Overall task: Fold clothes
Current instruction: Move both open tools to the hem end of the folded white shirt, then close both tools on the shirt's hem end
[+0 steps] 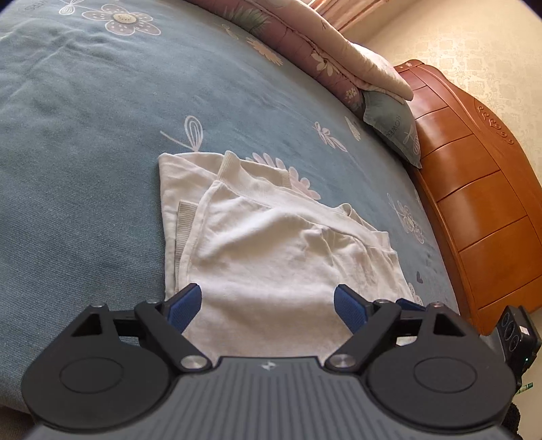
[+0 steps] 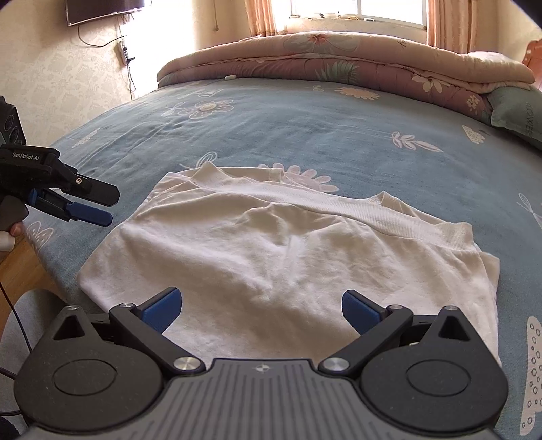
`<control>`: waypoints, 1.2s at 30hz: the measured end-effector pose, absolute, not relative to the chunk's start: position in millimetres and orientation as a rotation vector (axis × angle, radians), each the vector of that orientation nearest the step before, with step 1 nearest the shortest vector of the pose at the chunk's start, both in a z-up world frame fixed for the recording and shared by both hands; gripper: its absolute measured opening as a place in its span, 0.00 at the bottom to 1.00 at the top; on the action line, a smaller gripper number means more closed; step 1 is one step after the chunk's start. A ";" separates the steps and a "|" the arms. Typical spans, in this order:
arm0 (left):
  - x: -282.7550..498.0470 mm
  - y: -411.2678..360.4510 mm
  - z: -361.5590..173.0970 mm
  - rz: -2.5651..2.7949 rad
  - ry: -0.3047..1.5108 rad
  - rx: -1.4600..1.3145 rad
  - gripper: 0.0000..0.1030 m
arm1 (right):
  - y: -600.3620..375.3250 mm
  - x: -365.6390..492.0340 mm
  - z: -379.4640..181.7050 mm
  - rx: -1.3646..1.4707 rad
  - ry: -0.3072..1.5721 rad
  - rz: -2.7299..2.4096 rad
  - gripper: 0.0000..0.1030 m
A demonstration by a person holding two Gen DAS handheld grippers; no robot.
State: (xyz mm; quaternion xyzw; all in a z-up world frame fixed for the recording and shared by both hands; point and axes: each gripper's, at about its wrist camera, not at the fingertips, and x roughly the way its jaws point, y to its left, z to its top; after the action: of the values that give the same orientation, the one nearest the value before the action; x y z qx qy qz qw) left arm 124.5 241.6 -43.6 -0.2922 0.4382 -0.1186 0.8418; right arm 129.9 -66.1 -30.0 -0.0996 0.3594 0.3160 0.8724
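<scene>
A white garment (image 1: 271, 243) lies partly folded on the blue flowered bedsheet (image 1: 84, 135); it also shows in the right wrist view (image 2: 288, 250). My left gripper (image 1: 267, 306) is open and empty, its blue fingertips just above the garment's near edge. My right gripper (image 2: 261, 309) is open and empty over the garment's near hem. The left gripper also shows in the right wrist view (image 2: 98, 206), beside the garment's left edge, fingers apart.
A rolled pink floral quilt (image 2: 338, 64) lies along the far side of the bed. A green pillow (image 1: 396, 132) leans on the wooden headboard (image 1: 474, 203). The bed edge and wooden floor (image 2: 17, 270) are at the left. A window (image 2: 355, 10) is behind.
</scene>
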 end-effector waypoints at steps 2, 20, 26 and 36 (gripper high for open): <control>120.7 241.6 -46.0 -0.215 0.948 -0.616 0.83 | -52.4 124.5 -27.7 -0.295 0.711 0.688 1.00; 96.6 245.6 -39.3 -0.147 1.029 -0.645 0.85 | 90.8 31.3 -77.8 -1.081 0.312 0.910 1.00; 89.5 249.1 -47.8 -0.163 1.060 -0.687 0.85 | 101.8 17.9 -84.8 -1.209 0.207 0.827 1.00; 86.5 257.1 -72.7 -0.207 1.116 -0.903 0.85 | 98.0 20.5 -72.7 -1.158 0.162 0.698 1.00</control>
State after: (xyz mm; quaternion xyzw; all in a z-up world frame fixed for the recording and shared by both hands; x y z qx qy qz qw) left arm 86.5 257.1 -72.7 -0.4129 0.5102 -0.0949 0.7485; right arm 20.5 98.0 -72.7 -0.5355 0.0749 0.3224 0.7770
